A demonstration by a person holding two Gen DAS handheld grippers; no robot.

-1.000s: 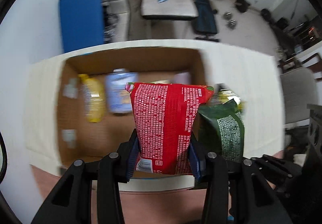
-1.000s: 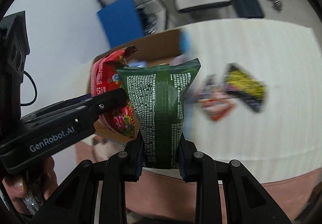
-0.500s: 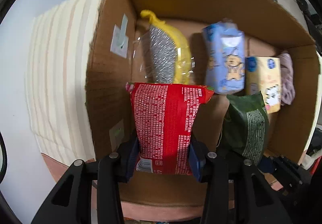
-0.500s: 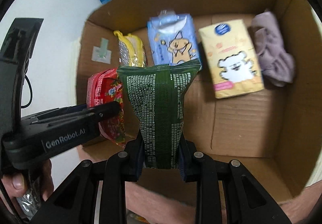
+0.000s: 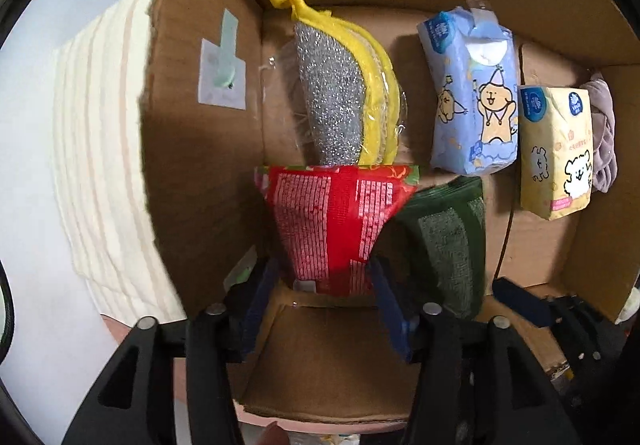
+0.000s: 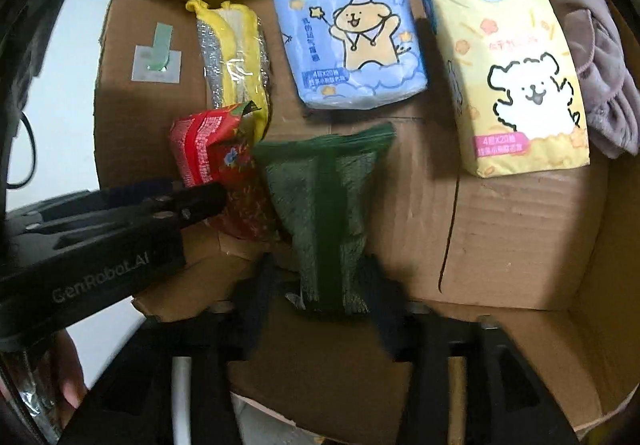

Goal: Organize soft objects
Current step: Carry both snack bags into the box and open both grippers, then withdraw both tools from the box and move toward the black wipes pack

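Bare cardboard box floor (image 6: pixel 512 241) lies open right of the green packet (image 6: pixel 332 221). The back row blocks passage: scouring pads (image 6: pixel 236 57), blue tissue pack (image 6: pixel 348 41), yellow tissue pack (image 6: pixel 516 85), grey cloth (image 6: pixel 600 73).

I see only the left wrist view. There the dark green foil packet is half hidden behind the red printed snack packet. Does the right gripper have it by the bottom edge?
Observer: Yes, the right gripper flanks the bottom edge of the dark green foil packet; blur hides whether it presses.
Operator: Does it touch the blue pack?
Observer: No, bare floor of the cardboard box shows between it and the light blue tissue pack.
Operator: What brand is the yellow pack?
Observer: The pale yellow tissue pack has a round blue logo reading Vinda.
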